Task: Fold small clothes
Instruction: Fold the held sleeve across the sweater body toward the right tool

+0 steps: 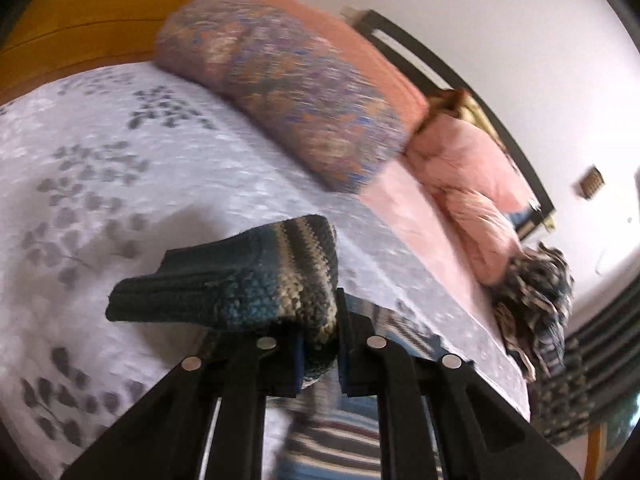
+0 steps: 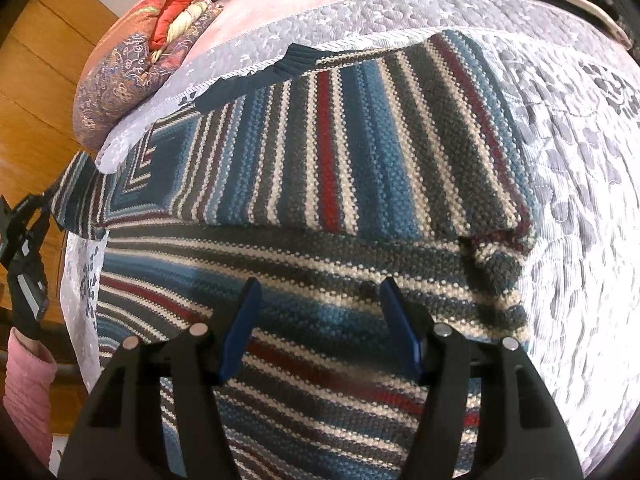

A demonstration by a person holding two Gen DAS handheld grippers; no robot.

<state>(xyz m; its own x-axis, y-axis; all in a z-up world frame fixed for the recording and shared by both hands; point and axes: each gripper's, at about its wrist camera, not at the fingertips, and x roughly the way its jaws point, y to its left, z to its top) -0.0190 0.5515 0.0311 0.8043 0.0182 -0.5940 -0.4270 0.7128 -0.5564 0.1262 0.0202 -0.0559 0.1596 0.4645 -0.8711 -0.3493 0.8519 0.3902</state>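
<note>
Both wrist views close over sweater (image 2: 360, 168)

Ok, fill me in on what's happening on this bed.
A person is folding a striped knit sweater on the quilted bedspread with two handheld grippers. The left gripper is clamped on the sweater's sleeve cuff, lifting it off the bed. The right gripper hovers open over the sweater's body, one part already folded over.

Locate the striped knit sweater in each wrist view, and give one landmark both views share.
Left wrist: a bunched part of the striped knit sweater sits bottom centre, clamped in the left gripper.
Right wrist: it fills the centre and bottom, spread flat under the open right gripper.
Shared landmark: the floral patterned cushion.
</note>
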